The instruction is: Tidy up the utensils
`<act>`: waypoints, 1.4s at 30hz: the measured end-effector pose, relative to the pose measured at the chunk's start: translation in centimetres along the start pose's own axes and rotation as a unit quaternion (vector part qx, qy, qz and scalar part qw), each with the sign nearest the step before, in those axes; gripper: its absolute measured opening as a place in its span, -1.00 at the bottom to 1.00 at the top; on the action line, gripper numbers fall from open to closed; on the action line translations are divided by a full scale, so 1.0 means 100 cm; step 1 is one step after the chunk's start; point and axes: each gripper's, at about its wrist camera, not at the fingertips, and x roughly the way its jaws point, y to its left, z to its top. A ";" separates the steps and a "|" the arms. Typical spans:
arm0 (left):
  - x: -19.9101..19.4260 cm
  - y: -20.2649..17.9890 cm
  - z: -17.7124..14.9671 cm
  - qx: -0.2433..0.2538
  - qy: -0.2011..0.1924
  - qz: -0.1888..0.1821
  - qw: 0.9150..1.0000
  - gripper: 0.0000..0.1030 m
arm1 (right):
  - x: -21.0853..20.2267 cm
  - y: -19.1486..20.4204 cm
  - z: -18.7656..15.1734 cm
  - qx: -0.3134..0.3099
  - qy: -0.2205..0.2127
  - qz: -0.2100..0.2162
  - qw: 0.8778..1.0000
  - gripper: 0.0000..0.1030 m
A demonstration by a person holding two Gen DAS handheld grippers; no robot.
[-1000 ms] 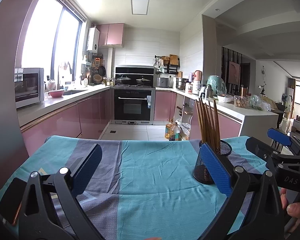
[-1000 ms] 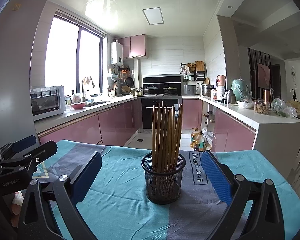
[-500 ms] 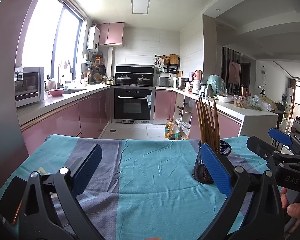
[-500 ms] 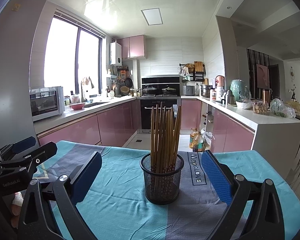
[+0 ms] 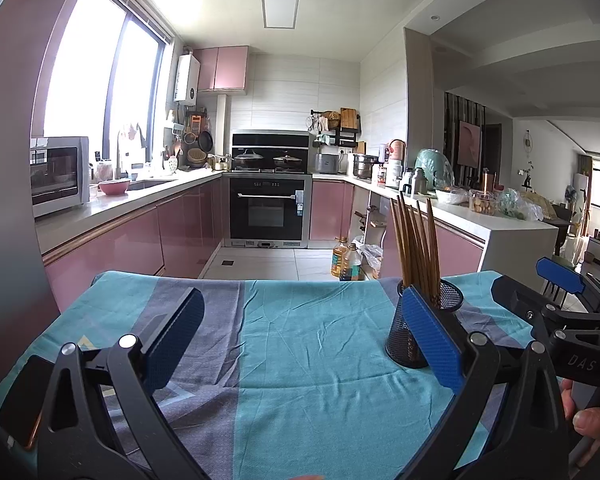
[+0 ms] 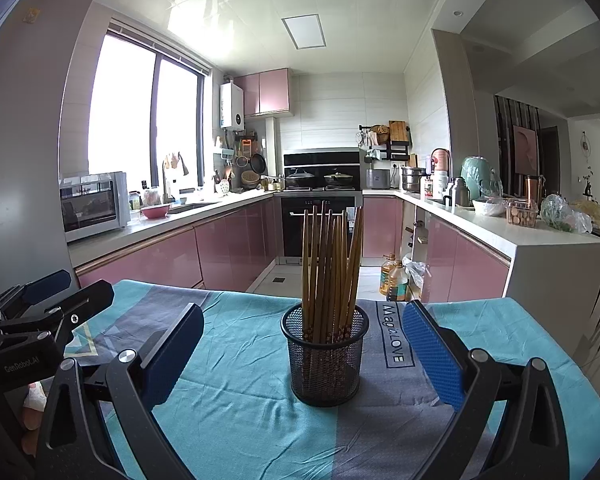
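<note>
Two grippers: my right gripper (image 6: 300,356) and my left gripper (image 5: 300,340) are both spread wide and hold nothing.
Chopsticks (image 6: 330,268): a bundle standing upright, fanned a little, in the mesh cup (image 6: 325,360).
Cup position: on the blue cloth (image 6: 236,412), straight ahead between my right fingers and clear of both; in the left view it sits just behind my left gripper's right finger (image 5: 430,340).
Tipping risk: the cup looks light and top-heavy, so I judge a sideways nudge from a finger could knock it over and spill the sticks.
Cloth risk: wrinkles could let the cup slide or drag.
Collision risk: my two grippers are near each other.
Hidden: no other utensils show, and the table's near edge is cut off.
Hard to make out: the exact stick count and the cup's bottom.
</note>
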 end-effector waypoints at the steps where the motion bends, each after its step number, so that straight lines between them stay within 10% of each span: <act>1: 0.000 0.000 0.000 0.000 0.000 0.000 1.000 0.89 | 0.000 0.000 0.000 0.000 0.000 0.000 1.000 0.88; 42: 0.001 -0.004 -0.002 0.002 0.003 0.000 1.000 0.89 | 0.000 0.001 -0.003 0.004 0.003 0.003 1.000 0.88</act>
